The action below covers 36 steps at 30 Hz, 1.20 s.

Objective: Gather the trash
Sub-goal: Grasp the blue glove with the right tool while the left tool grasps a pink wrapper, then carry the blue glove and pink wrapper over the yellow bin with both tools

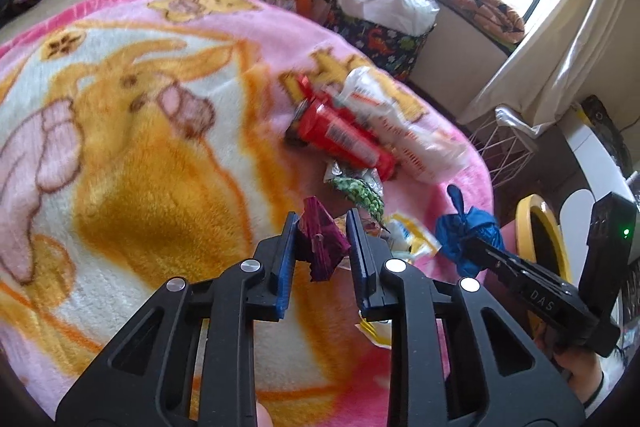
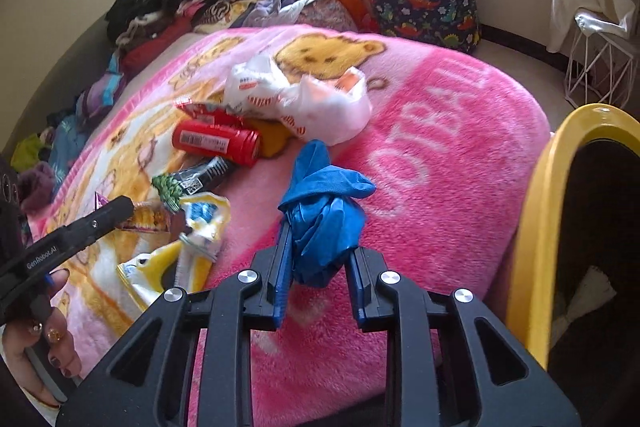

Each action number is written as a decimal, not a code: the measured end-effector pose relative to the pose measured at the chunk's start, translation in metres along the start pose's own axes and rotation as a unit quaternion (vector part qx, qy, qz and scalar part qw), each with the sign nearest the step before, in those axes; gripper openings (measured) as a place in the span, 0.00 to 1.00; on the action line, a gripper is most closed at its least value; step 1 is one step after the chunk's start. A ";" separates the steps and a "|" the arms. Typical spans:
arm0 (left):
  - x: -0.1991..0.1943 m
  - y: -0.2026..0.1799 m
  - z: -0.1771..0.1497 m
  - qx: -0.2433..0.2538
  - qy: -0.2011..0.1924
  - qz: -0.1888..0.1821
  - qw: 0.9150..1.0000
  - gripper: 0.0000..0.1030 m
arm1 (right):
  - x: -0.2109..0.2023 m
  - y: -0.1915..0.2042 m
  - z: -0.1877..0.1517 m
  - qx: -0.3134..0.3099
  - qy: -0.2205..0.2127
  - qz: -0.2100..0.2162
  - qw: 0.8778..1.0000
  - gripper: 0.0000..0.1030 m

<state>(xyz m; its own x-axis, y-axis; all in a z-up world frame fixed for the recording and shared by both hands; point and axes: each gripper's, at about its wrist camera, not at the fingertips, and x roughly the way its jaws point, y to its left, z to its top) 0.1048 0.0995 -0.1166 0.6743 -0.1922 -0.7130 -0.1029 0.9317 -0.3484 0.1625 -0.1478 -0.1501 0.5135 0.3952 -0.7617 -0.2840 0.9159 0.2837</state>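
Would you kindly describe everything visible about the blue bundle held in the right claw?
The blue bundle looks like crumpled thin plastic or glove material, glossy and creased, with a twisted tip pointing up. The right claw is shut on its lower part, holding it upright above the pink blanket, near the yellow-rimmed bin. Nothing else visibly touches it.

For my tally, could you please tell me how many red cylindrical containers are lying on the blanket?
1: the red cylindrical container lies on its side beside the white plastic bag; others may be hidden.

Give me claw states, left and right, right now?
Left claw: shut on the magenta wrapper.
Right claw: shut on the crumpled blue glove, near the yellow-rimmed bin.
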 end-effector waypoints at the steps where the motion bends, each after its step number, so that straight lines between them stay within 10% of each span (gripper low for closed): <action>1: -0.003 -0.003 0.002 0.002 -0.005 -0.002 1.000 0.17 | -0.003 0.000 0.001 0.003 -0.003 0.002 1.000 0.23; 36: -0.051 -0.079 0.018 0.057 -0.071 -0.047 0.995 0.17 | -0.102 0.003 0.011 -0.006 -0.090 0.050 0.995 0.23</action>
<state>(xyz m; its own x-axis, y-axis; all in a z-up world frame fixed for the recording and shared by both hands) 0.0913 0.0409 -0.0415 0.7744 -0.2419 -0.5847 0.0432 0.9421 -0.3326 0.1186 -0.1850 -0.0651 0.6189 0.4917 -0.6125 -0.3506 0.8708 0.3448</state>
